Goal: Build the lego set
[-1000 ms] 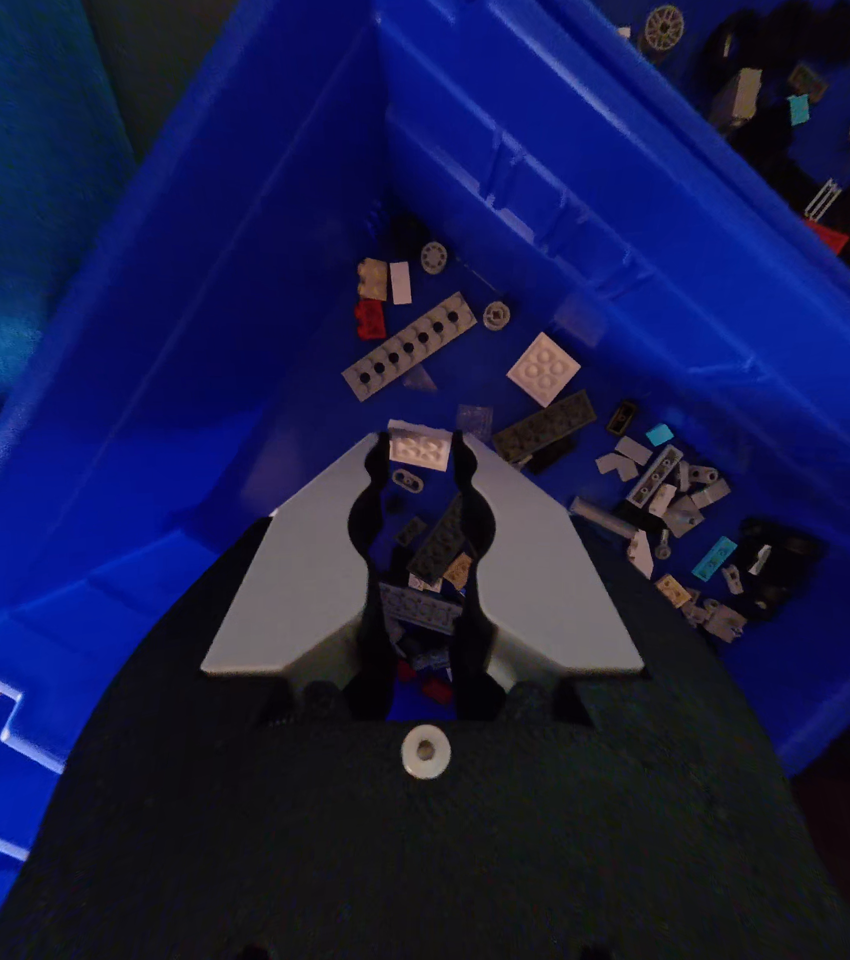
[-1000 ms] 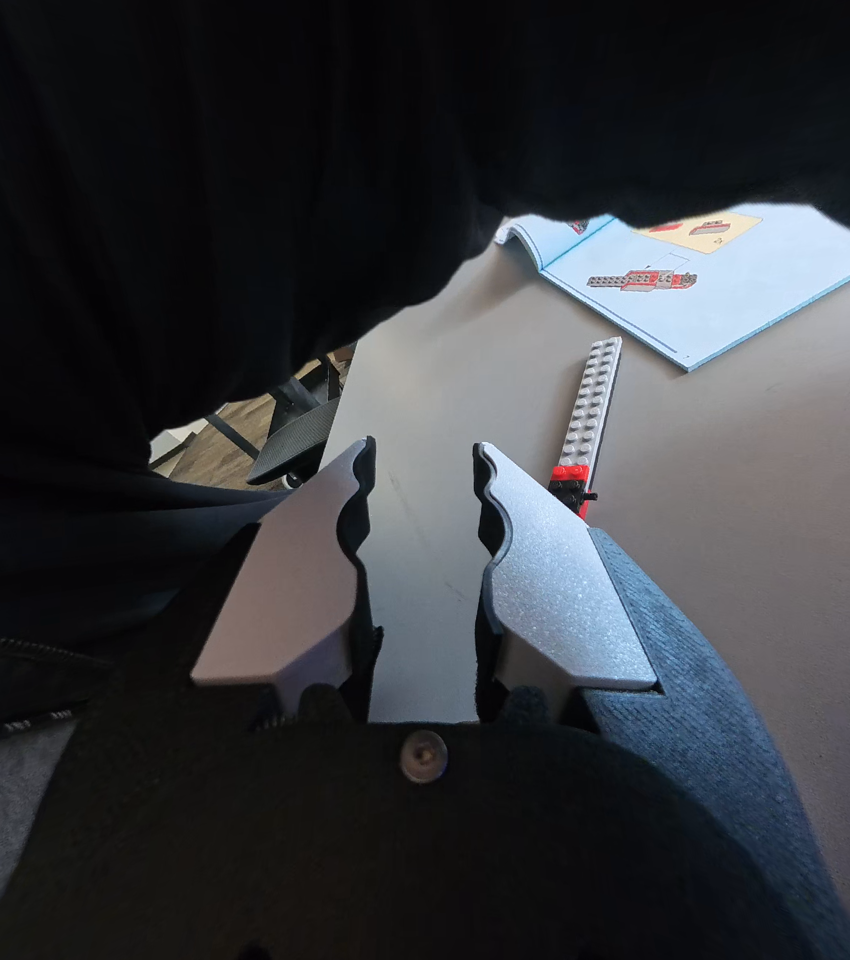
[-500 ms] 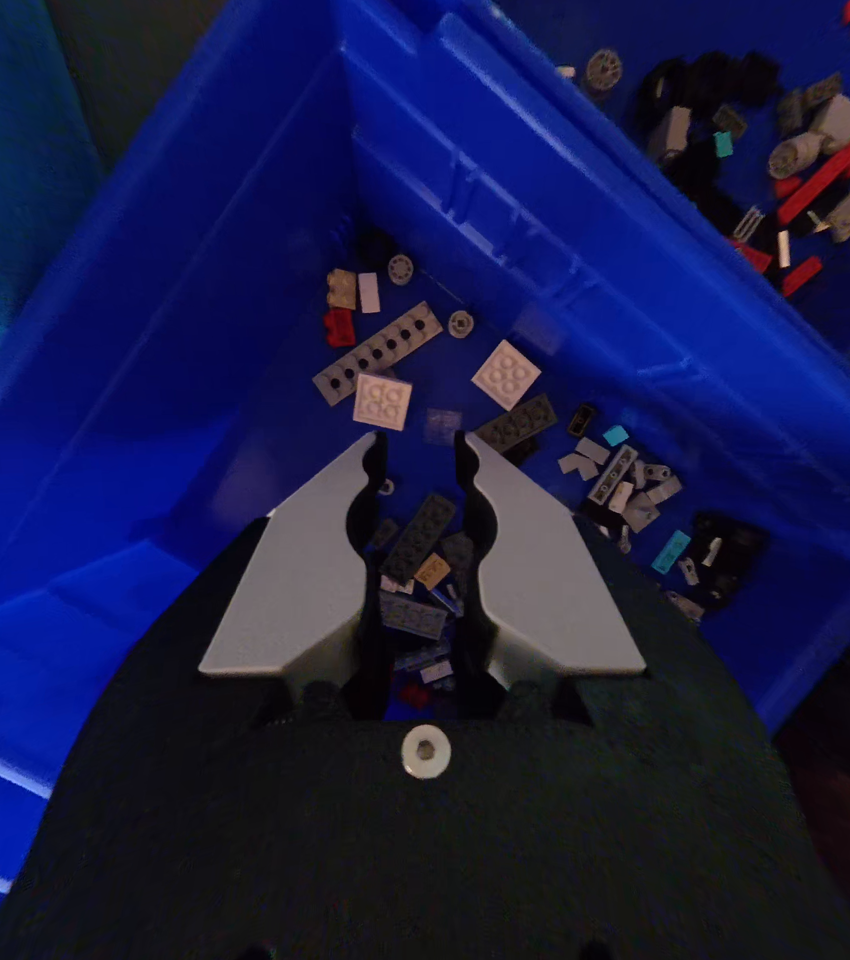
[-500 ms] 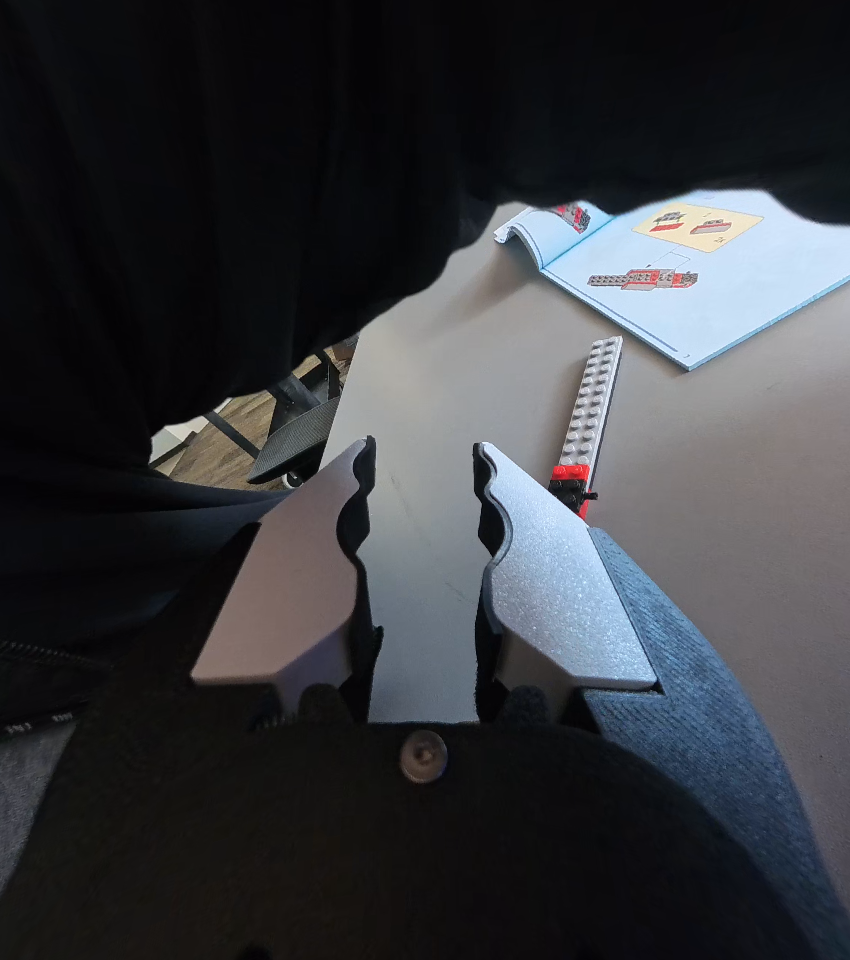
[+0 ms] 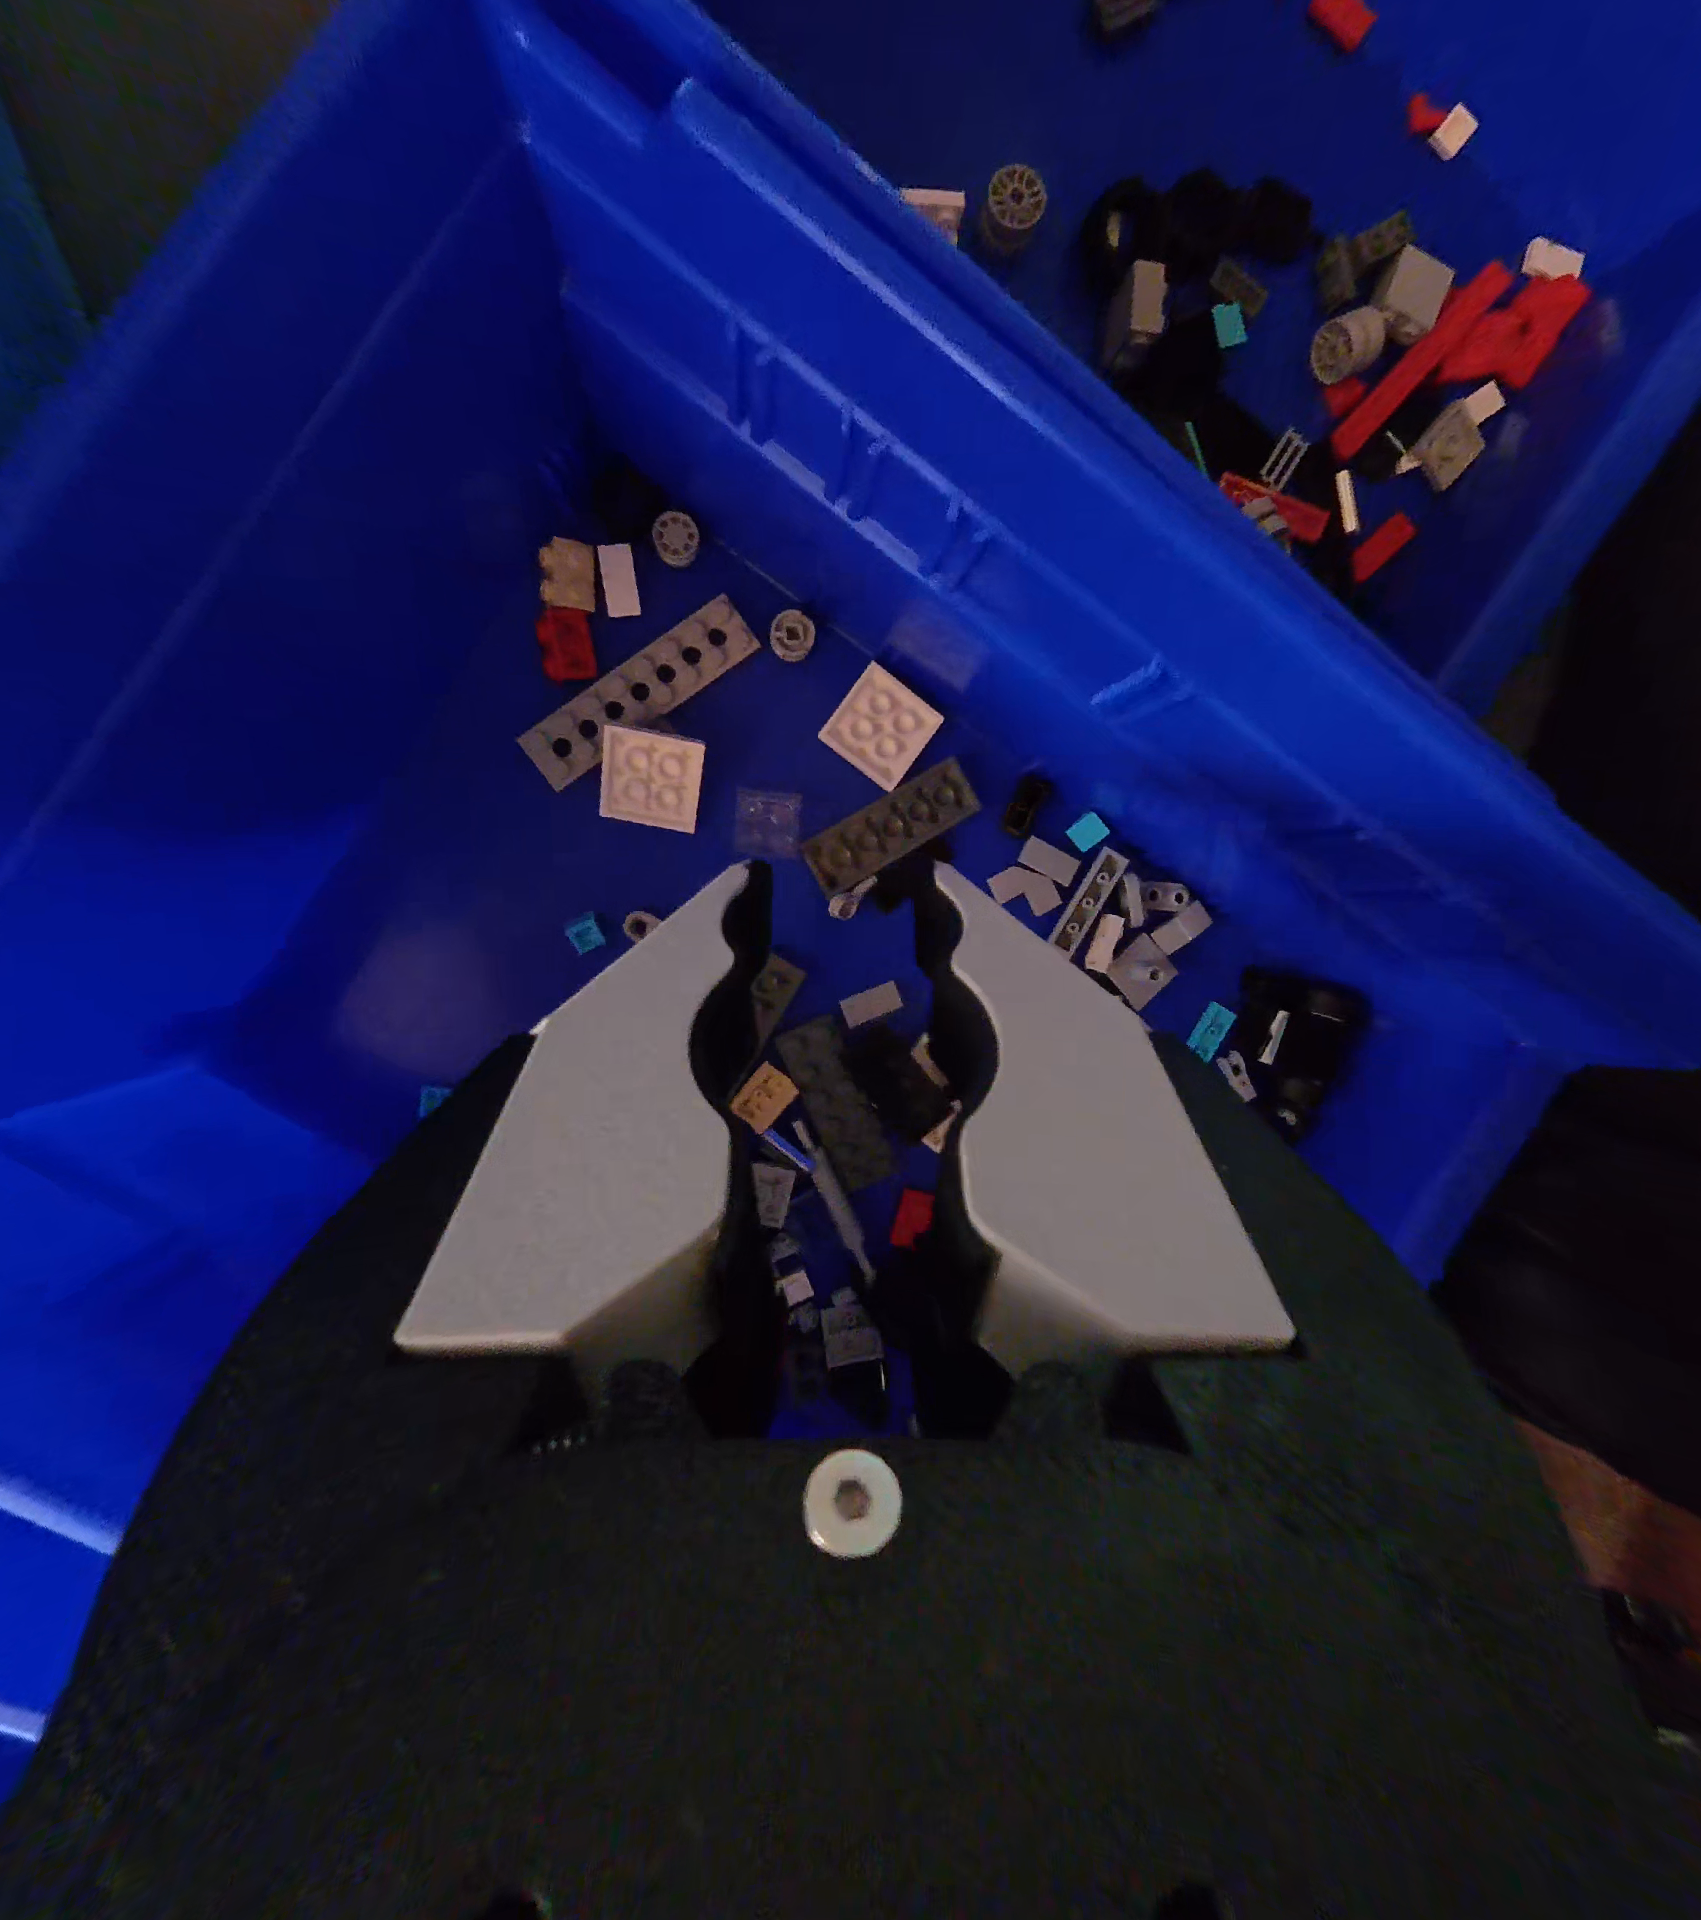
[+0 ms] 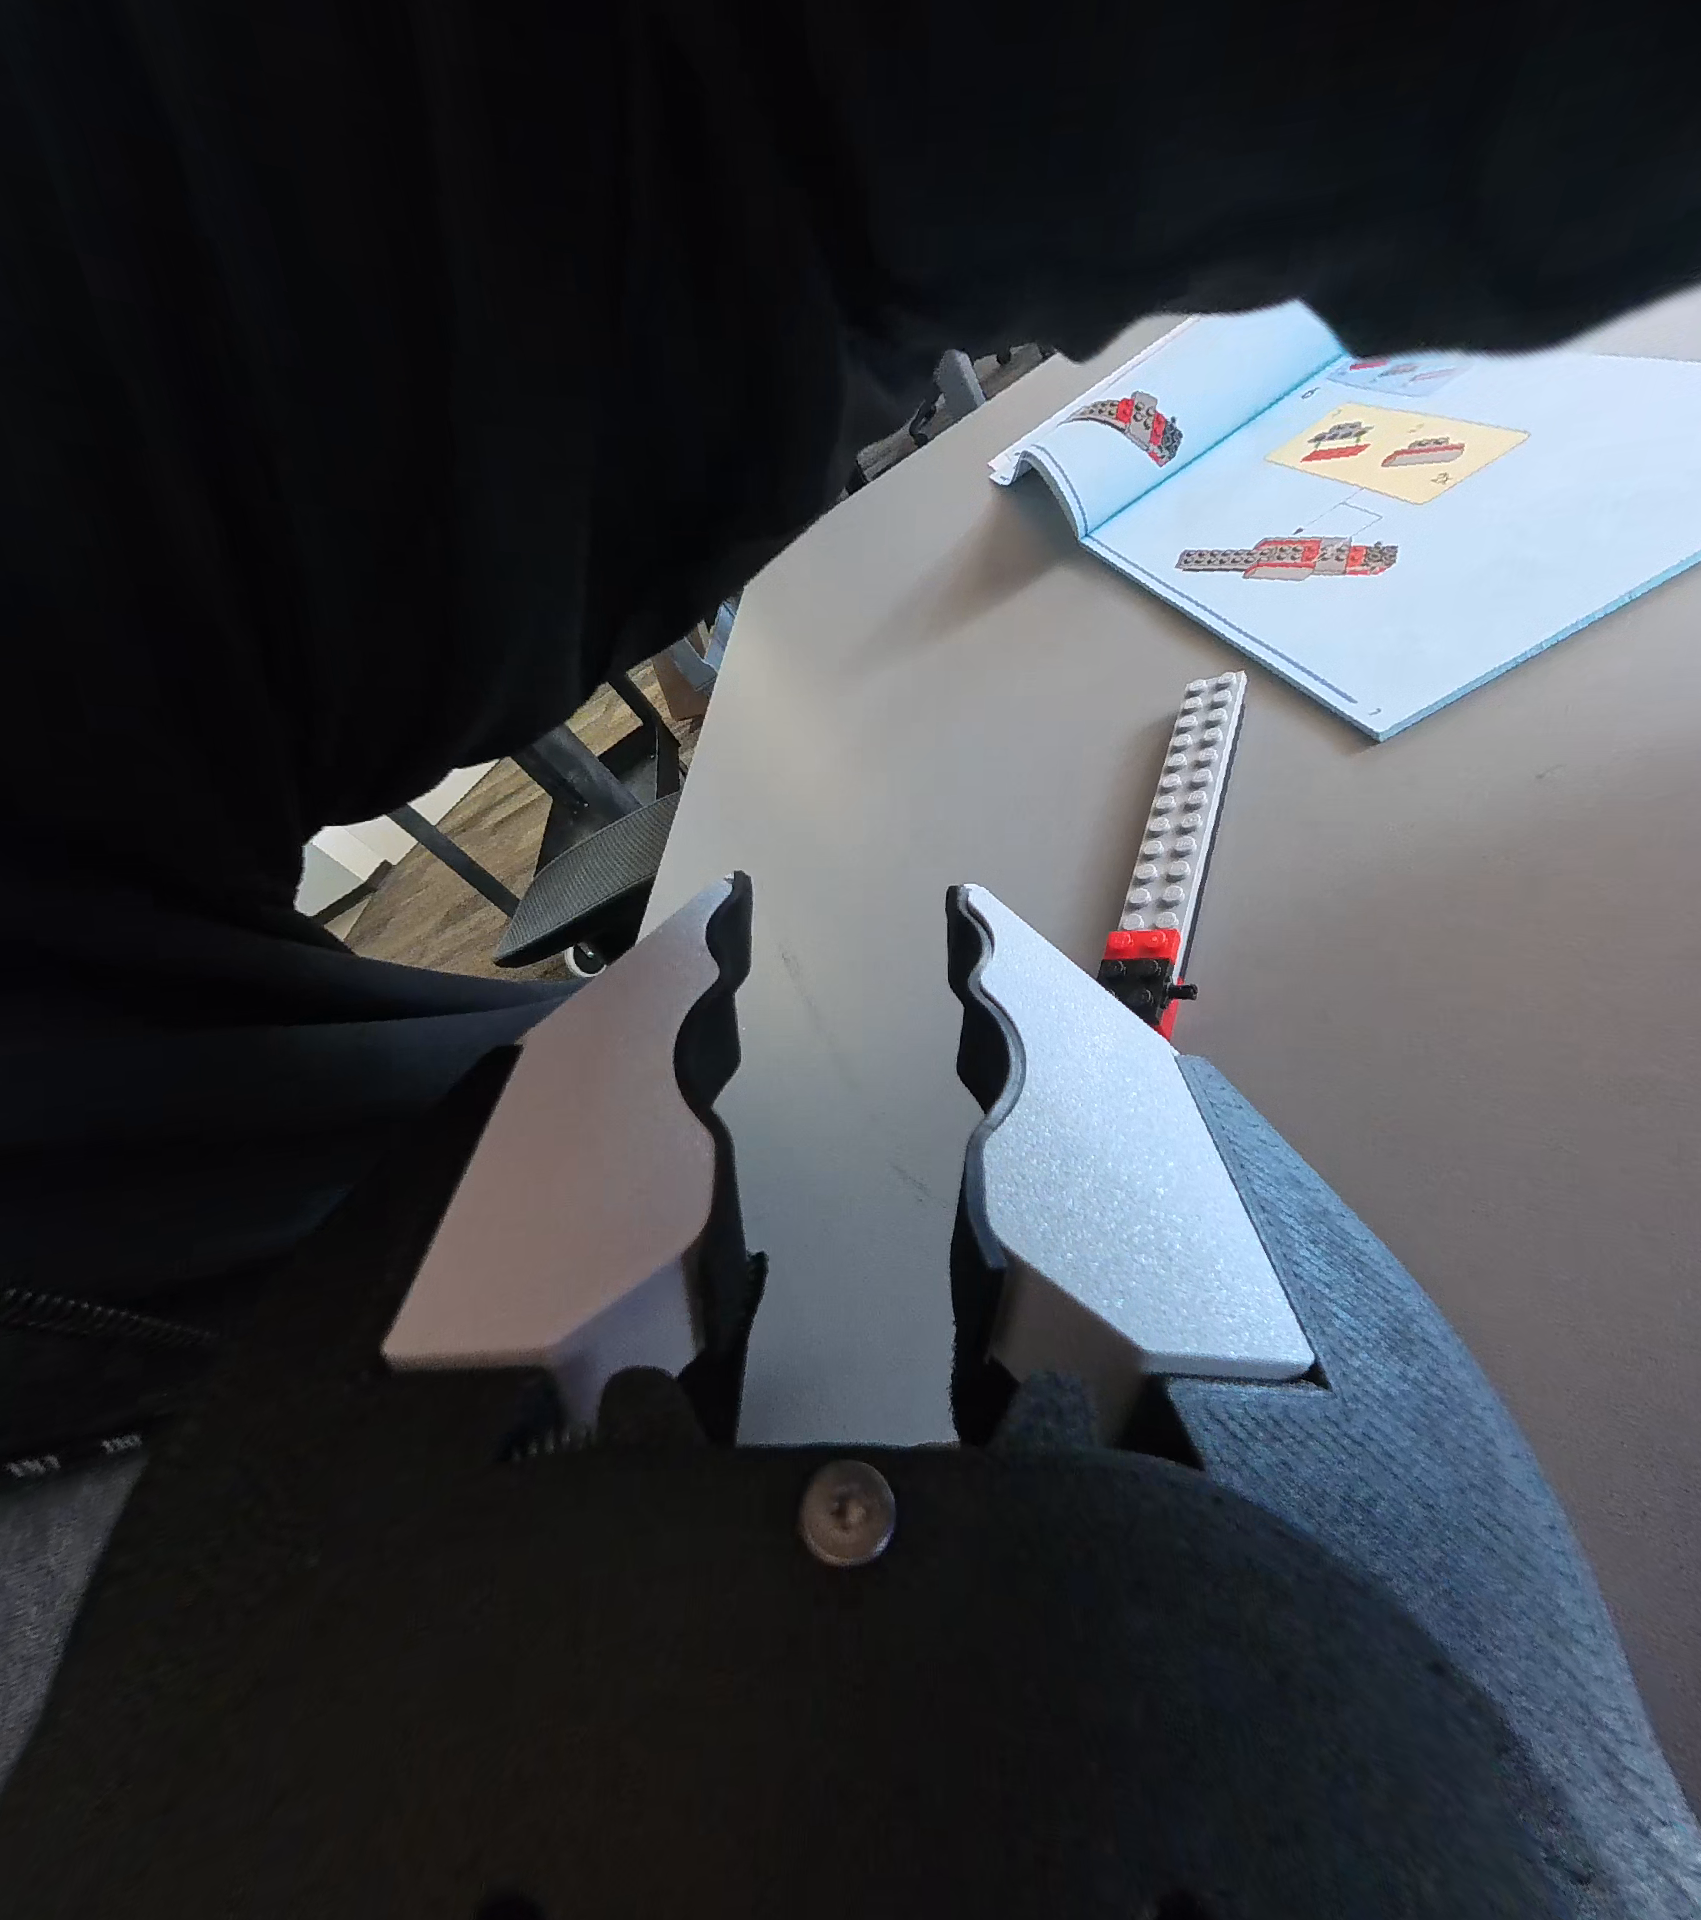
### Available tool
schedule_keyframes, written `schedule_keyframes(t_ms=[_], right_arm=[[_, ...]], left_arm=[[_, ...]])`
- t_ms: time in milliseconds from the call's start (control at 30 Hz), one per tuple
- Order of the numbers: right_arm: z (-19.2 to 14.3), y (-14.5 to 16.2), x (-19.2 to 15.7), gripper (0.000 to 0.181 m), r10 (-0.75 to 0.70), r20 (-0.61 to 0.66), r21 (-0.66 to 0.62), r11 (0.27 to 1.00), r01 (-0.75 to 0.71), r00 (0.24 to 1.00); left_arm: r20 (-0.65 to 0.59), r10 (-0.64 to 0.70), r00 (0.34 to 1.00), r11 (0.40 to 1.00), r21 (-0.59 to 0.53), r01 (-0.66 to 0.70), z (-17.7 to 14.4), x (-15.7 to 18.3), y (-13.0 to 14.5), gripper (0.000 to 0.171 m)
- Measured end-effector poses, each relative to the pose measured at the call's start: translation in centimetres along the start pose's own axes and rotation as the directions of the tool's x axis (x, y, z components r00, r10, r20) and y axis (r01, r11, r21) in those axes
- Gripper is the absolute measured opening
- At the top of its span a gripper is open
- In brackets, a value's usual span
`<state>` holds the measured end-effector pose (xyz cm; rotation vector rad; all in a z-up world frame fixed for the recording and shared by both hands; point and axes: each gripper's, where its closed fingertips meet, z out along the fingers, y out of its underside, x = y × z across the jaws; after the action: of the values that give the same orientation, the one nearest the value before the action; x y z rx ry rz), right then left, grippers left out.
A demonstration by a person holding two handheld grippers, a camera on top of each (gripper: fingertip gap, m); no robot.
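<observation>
Blue bin (image 5: 202, 727), left gripper (image 5: 841, 883) agape above.

Both grippers look alike: the left gripper (image 5: 841, 883) and the right gripper (image 6: 848, 896) each have two pale grey wedge fingers (image 6: 1116, 1174) with wavy black inner pads (image 5: 737, 997), set in a rough black body with one silver screw (image 6: 847, 1511). The person wears dark black clothing (image 6: 410, 416).

Glossy plastic bin (image 5: 202, 727) — matt table (image 6: 1448, 1039)
</observation>
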<state>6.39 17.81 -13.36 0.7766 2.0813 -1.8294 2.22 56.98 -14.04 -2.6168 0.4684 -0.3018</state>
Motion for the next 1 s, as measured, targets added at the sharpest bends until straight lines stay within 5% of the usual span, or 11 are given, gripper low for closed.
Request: schedule_keyframes(t_ms=[433, 833, 1000], right_arm=[[0.0, 0.0, 0.0, 0.040, 0.000, 0.001, -0.002, 1.000, 0.000, 1.000], [0.0, 0.0, -0.1, 0.040, 0.002, 0.003, -0.003, 1.000, -0.002, 1.000], [0.0, 0.0, 0.0, 0.040, 0.003, 0.004, -0.003, 1.000, -0.003, 1.000]], left_arm=[[0.000, -0.029, 1.000, 1.000, -0.011, 0.029, -0.8, 0.0, 1.3, 0.030], [0.006, -0.128, 0.992, 0.978, 0.165, 0.125, -6.1, -0.5, 5.1, 0.038], [0.101, -0.139, 0.985, 0.964, 0.244, 0.111, -8.1, -1.2, 6.5, 0.048]])
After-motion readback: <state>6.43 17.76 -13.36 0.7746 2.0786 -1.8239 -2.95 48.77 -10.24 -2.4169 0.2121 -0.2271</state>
